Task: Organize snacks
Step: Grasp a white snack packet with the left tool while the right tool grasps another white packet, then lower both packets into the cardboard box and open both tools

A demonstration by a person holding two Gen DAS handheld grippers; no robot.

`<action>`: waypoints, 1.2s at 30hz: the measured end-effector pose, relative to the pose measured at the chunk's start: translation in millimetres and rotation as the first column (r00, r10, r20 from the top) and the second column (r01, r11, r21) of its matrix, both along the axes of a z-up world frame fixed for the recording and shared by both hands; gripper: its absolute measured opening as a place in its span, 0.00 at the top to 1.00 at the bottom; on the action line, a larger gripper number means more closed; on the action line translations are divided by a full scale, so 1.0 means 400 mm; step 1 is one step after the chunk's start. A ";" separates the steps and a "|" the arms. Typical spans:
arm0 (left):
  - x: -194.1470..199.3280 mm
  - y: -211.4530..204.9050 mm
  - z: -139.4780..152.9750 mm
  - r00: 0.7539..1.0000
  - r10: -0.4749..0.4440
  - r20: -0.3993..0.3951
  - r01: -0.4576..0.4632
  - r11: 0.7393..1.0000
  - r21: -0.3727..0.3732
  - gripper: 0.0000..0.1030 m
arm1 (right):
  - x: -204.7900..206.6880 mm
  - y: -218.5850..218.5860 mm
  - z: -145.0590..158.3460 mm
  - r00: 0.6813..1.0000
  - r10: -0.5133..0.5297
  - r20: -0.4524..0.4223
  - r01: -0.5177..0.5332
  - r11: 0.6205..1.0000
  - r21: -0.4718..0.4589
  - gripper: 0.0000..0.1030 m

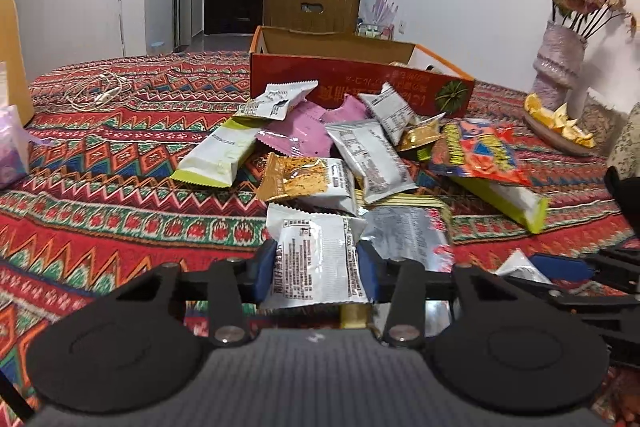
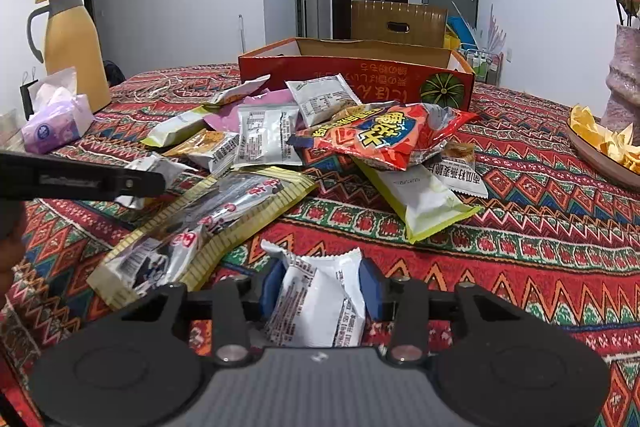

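A pile of snack packets (image 1: 352, 155) lies on the patterned tablecloth in front of an open red cardboard box (image 1: 360, 83). My left gripper (image 1: 318, 267) is shut on a white snack packet (image 1: 316, 259) at the near edge of the pile. My right gripper (image 2: 320, 287) is shut on another white snack packet (image 2: 320, 303), to the right of the pile. The red box (image 2: 356, 75) stands behind the pile (image 2: 304, 139) in the right wrist view. A red chip bag (image 2: 384, 135) tops the heap. The left gripper's arm (image 2: 80, 179) shows at the left edge there.
A yellow thermos jug (image 2: 72, 43) and a purple tissue pack (image 2: 56, 123) stand at the far left. A vase with dried flowers (image 1: 560, 67) and a dish of orange peels (image 1: 560, 123) stand at the right. A white cable (image 1: 100, 91) lies at the far left.
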State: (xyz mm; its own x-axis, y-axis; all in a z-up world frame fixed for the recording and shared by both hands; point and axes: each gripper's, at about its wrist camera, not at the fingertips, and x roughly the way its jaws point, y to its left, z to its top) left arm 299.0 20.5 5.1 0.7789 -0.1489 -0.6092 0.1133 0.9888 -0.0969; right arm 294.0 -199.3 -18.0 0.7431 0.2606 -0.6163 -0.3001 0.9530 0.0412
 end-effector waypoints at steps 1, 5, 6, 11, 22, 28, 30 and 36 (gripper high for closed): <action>-0.020 0.000 0.007 1.000 0.000 0.003 0.000 1.000 0.000 0.58 | -0.009 -0.002 0.004 1.000 0.000 0.005 0.000 1.000 0.004 0.66; -0.094 -0.005 0.023 1.000 -0.001 0.015 0.001 1.000 0.011 0.58 | -0.054 -0.012 0.022 1.000 -0.007 0.021 0.007 1.000 0.021 0.76; -0.112 -0.005 0.025 1.000 -0.002 0.017 0.001 1.000 0.011 0.58 | -0.067 -0.013 0.023 1.000 -0.010 0.020 0.009 1.000 0.016 0.76; -0.193 -0.005 0.031 1.000 -0.003 0.027 0.003 1.000 0.007 0.58 | -0.135 -0.023 0.010 0.998 -0.051 0.045 0.052 0.998 -0.020 0.51; -0.301 -0.009 0.060 0.997 -0.001 0.073 0.000 1.000 0.020 0.58 | -0.202 -0.048 -0.005 0.998 -0.065 0.027 0.064 0.998 0.019 0.61; -0.317 -0.026 0.070 0.996 -0.017 0.086 0.014 0.999 0.033 0.58 | -0.254 -0.059 0.004 0.997 -0.068 0.037 0.067 0.997 0.039 0.62; -0.309 -0.034 0.073 0.996 -0.025 0.086 0.022 0.999 0.035 0.58 | -0.261 -0.068 0.012 0.996 -0.073 0.041 0.072 0.996 0.044 0.62; -0.229 -0.037 0.134 0.990 -0.065 0.126 0.065 0.998 0.011 0.58 | -0.241 -0.108 0.087 0.988 -0.085 0.127 0.080 0.996 0.047 0.62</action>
State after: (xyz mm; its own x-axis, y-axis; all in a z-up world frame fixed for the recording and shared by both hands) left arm 207.6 5.6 58.8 0.8384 -0.1978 -0.5078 0.1883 0.9796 -0.0707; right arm 197.5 -242.6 16.7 0.8355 0.2187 -0.5042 -0.2259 0.9730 0.0478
